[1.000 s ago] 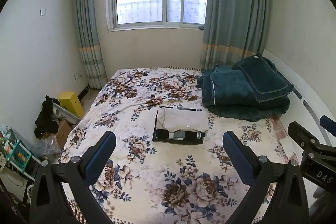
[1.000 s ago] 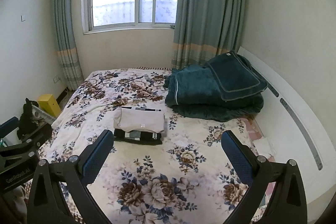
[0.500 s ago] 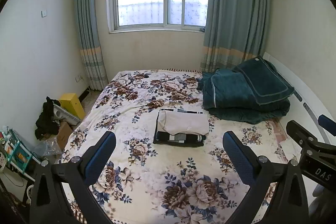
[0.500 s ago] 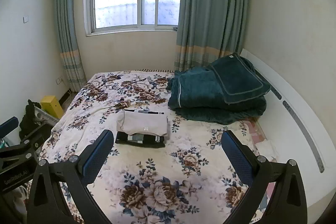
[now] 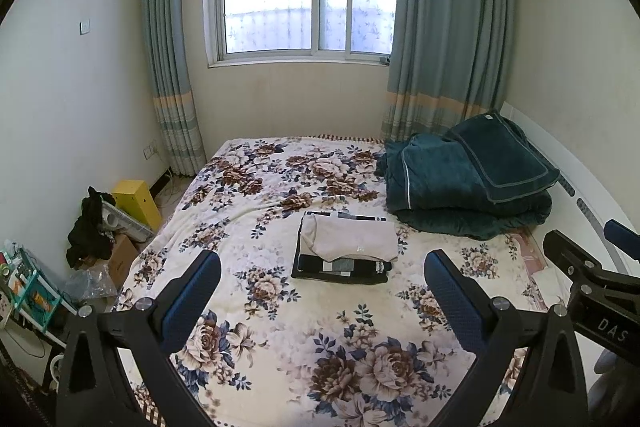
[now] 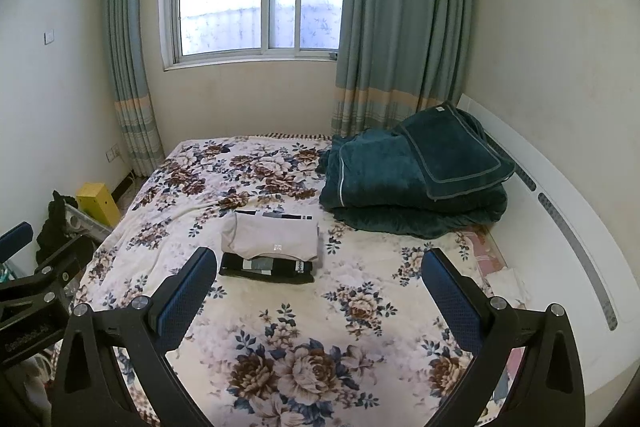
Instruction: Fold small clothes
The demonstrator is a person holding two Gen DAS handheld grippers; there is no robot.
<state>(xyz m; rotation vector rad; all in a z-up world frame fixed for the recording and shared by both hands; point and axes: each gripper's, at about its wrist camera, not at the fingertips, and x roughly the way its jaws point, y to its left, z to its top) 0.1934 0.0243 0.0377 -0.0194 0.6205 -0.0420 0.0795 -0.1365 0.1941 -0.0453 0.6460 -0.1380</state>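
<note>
The left gripper (image 5: 322, 291) hangs spread wide and empty over the near half of the flowered bed (image 5: 256, 311). Ahead of both tools, well apart from their fingers, the folded clothes stack (image 5: 346, 247) lies mid-bed, long axis crosswise, a pale garment (image 6: 272, 237) on top. The stack sits slightly nearer the left gripper's line. Bare bedspread surrounds it; the teal quilt pile (image 6: 416, 183) crowds the far right. The right gripper (image 6: 320, 291) also gapes, holding nothing.

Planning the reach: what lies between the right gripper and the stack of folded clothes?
Only bare flowered bedspread lies between the right gripper and the stack of folded clothes, as the right wrist view shows.
</note>
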